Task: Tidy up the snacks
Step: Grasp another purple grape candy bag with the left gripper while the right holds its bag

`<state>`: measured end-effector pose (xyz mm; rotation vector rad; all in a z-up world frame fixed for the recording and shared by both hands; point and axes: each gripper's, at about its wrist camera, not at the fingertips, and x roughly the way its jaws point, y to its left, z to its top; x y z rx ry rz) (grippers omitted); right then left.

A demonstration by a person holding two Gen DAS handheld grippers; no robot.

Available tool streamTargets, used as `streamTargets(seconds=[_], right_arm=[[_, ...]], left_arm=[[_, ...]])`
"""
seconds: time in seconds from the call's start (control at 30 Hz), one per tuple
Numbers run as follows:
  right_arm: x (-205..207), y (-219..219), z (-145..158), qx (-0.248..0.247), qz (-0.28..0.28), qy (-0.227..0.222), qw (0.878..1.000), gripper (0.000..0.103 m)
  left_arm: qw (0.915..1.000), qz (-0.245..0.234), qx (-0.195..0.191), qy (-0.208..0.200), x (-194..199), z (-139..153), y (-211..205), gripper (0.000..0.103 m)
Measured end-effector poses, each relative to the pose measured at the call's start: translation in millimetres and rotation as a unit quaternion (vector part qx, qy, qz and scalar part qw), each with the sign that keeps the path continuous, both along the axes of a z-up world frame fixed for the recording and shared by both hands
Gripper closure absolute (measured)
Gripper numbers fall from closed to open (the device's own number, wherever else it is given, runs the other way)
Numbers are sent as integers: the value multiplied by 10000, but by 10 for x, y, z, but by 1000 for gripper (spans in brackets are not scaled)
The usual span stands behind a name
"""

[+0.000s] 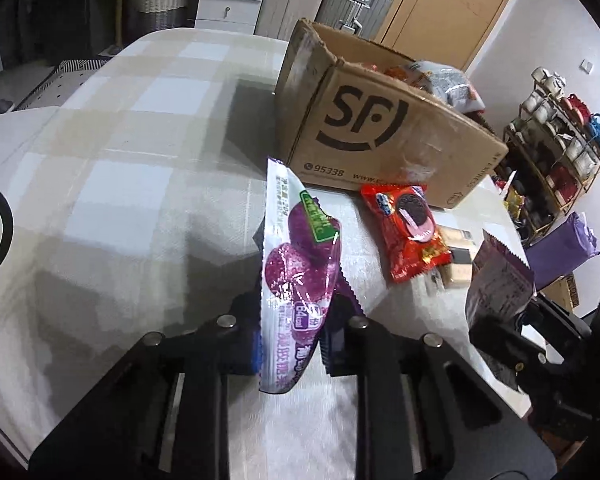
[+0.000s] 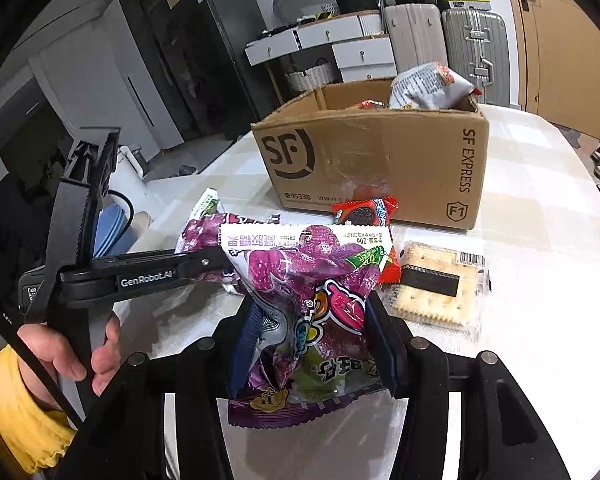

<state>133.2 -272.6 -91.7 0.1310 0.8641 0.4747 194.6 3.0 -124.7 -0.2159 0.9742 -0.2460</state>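
Note:
My left gripper (image 1: 290, 320) is shut on a purple grape candy packet (image 1: 296, 276), held upright above the table. My right gripper (image 2: 312, 344) is shut on a second purple candy packet (image 2: 312, 300), also off the table; it shows at the right in the left wrist view (image 1: 500, 284). The left gripper (image 2: 224, 266) and its packet (image 2: 204, 232) show in the right wrist view, beside mine. A brown SF cardboard box (image 1: 380, 132) (image 2: 380, 160) stands ahead, open, with several snack bags inside. A red Oreo packet (image 1: 408, 232) (image 2: 364, 212) lies in front of it.
A clear pack of square crackers (image 2: 436, 292) lies on the table right of the Oreo packet. The checked tablecloth (image 1: 140, 140) stretches left of the box. Suitcases, drawers and a door stand behind. A shelf of cups (image 1: 560, 136) is far right.

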Motion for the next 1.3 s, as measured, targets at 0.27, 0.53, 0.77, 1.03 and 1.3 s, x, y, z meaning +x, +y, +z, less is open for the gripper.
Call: streamTargets(seconds=[0.27,0.53,0.77,1.03,1.3], right_arm=[[-243,-18,118,41,-85,-204,9997,52],[-581,-117,318,103,-209,-537,9983,52],[-705,-147,223,-13,-314,-316,9990,52],[-709,-29,264,-24,-196,-410,9990,52],[-700,6,390,-118,-286,-710,9970,52]], left_arm=[[9988,-201,-21,-447,-523,292,-17,85],[9961,-244,112,-845,-993,481,-148,85],[9947,-273,404,-901,-1303,479,-172,85],[9940,-276,448,-958,-1510,505,-126,85],[9938,-168,310,-1050,-1489,659,-39,85]])
